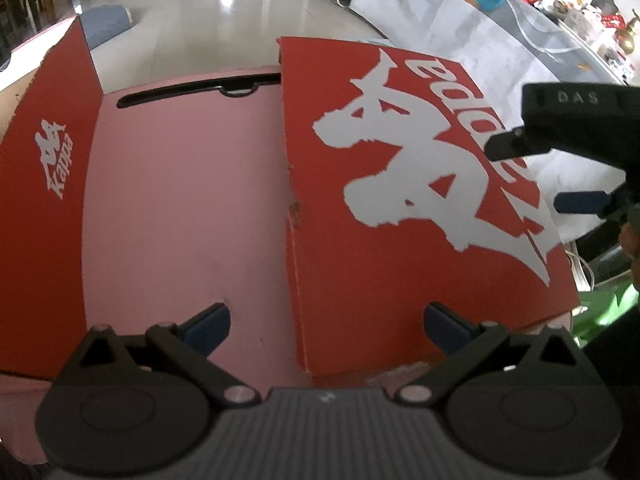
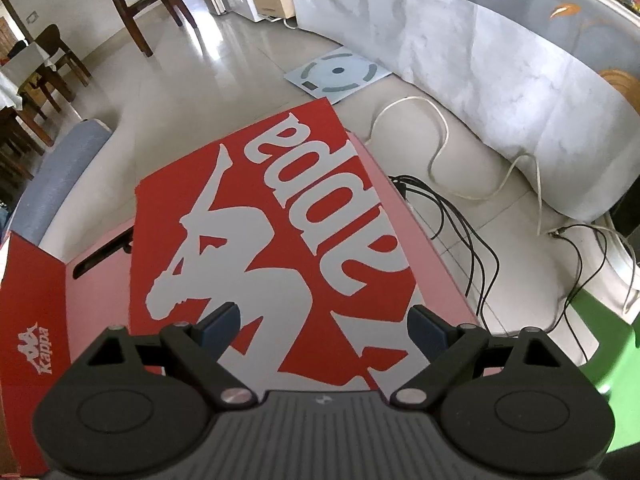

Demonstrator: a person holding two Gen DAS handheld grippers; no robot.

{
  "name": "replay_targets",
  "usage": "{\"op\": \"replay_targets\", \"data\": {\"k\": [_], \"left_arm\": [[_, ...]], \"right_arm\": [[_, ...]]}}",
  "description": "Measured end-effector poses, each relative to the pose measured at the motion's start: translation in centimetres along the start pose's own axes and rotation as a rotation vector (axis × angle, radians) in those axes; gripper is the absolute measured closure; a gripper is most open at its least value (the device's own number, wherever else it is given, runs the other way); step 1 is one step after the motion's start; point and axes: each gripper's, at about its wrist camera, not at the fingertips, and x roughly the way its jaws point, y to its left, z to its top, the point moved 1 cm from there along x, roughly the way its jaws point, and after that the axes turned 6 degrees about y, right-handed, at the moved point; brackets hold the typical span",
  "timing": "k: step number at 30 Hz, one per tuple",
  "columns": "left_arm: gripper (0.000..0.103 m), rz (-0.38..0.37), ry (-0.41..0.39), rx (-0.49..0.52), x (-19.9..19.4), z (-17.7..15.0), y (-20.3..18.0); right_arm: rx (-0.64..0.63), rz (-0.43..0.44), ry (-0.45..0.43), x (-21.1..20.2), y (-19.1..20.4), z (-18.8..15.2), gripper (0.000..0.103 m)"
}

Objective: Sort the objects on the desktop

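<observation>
Pale tiled floor (image 2: 240, 80) behind — both tools, left (image 1: 326, 326) and right (image 2: 324, 326), spread apart over red shoebox (image 2: 280, 220).

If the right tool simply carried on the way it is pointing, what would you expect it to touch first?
Most likely the red Kappa box flap: the open right tool points straight along its printed face, nothing between. How far above the flap it rides is unclear.

Red box lid (image 2: 280, 216) with white logo print, pink box (image 1: 180, 208), blue-padded black claws
</observation>
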Motion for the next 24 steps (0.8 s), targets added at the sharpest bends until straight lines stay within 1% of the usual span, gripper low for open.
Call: {"op": "replay_targets", "data": {"k": [9,24], "left_arm": [[0.000,-0.024,0.018,0.032,0.2,-0.9,-1.0],[0.000,-0.048,0.031,0.068,0.9,-1.4,-2.1]], "right_arm": [[-0.001,-0.011,0.009,0.0,0.2,-0.2,0.012],[0.006,-0.011,0.009,-0.1,0.0,0.1,0.012]]}}
